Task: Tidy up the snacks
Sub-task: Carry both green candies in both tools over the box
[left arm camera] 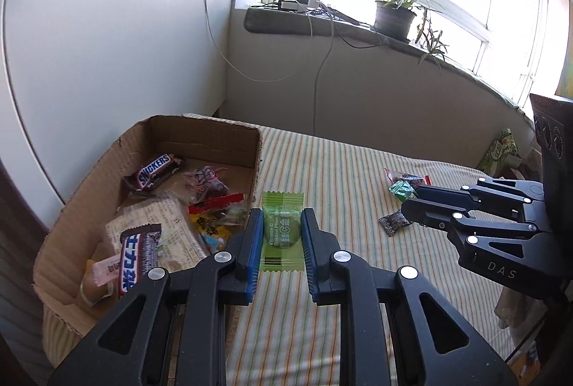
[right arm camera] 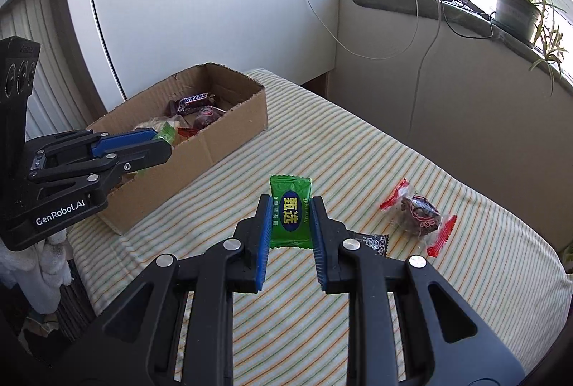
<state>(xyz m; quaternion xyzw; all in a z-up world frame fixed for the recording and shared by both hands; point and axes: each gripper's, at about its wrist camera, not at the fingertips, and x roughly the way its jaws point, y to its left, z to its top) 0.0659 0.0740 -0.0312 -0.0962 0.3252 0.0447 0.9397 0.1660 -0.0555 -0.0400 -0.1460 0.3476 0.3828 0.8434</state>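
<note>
The striped cloth [right arm camera: 358,149] covers the whole counter, and everything else sits on it. Take the cardboard box [right arm camera: 229,135] as your landmark: it stands open-topped at the cloth's far left end, beneath the white panel. Inside it you have a Snickers bar [left arm camera: 154,171] at the far end, a red-and-clear wrapped sweet [left arm camera: 206,182] beside that, and a brown bar with white lettering [left arm camera: 138,257] nearer you, among other wrappers.

Your left gripper [left arm camera: 283,232] hangs just right of the box's near wall, jaws clenched on a light green plum candy [left arm camera: 282,228] printed "Vitamin C Golden Plum", held off the cloth. Your right gripper [right arm camera: 290,217] is farther right of the box, jaws clamped on a darker green sachet [right arm camera: 290,212] with yellow characters, likewise lifted.

Well right of the box, loose on the cloth, lie a brown sweet in clear wrap with red ends [right arm camera: 417,210] and, closer to your right gripper, a small dark packet [right arm camera: 374,241], partly hidden behind its finger.
</note>
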